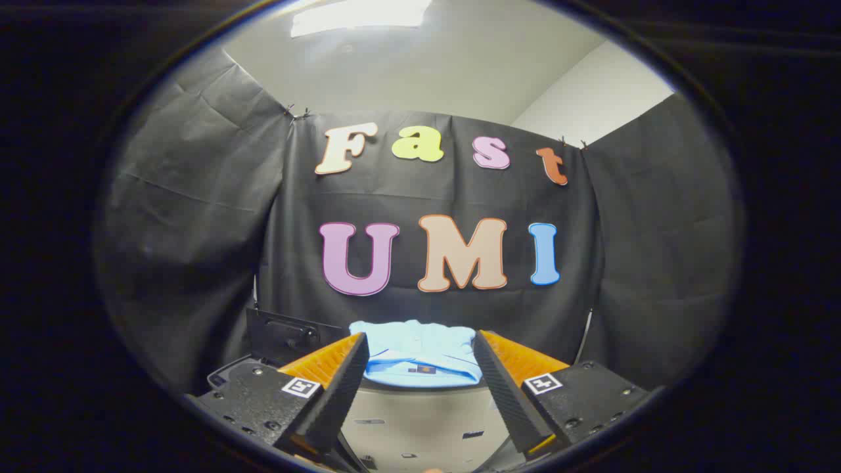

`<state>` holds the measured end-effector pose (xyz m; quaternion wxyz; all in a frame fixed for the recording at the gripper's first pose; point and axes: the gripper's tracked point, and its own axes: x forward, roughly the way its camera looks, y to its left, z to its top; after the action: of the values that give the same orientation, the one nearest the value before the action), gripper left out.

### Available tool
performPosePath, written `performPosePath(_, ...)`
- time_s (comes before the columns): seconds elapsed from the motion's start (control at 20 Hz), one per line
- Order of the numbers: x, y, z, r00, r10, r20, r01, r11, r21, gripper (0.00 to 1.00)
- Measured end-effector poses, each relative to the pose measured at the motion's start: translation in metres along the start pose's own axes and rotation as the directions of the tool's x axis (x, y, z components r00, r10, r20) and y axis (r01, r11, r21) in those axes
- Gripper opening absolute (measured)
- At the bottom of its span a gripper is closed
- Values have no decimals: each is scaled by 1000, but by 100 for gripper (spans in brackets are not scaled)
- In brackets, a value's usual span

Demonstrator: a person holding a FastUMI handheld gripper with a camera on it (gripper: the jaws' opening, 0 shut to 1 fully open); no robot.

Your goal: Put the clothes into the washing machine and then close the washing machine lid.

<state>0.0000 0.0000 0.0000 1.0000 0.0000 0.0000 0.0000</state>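
Clothing comes first here: a folded light-blue shirt of soft cloth point(418, 355) lies on a pale flat surface, probably the bench point(420, 410), just ahead of the tongs point(418, 368) and framed between their two fingers. The tongs stand wide open, nothing between them, both fingers short of the cloth and not touching it. I judge this the opening step, the approach to pick up the shirt; loading and lid closing are not yet done. The next move calls for going forward and down so the fingers straddle the near folded edge, then closing on enough layers that the shirt lifts whole rather than unfolding. A dark boxy thing with a raised black panel point(289, 338) stands to the left of the shirt; it may be the washing machine with its lid up, though I cannot tell. Room is open above and to the right of the shirt; the black booth cloth hangs close behind it.
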Motion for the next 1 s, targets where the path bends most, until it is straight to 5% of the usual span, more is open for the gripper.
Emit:
performPosePath(0.65,17,5,-12,999,23,-48,-21,999,43,97)
performPosePath(1.0,77,13,-4,996,62,-71,-61,998,16,97)
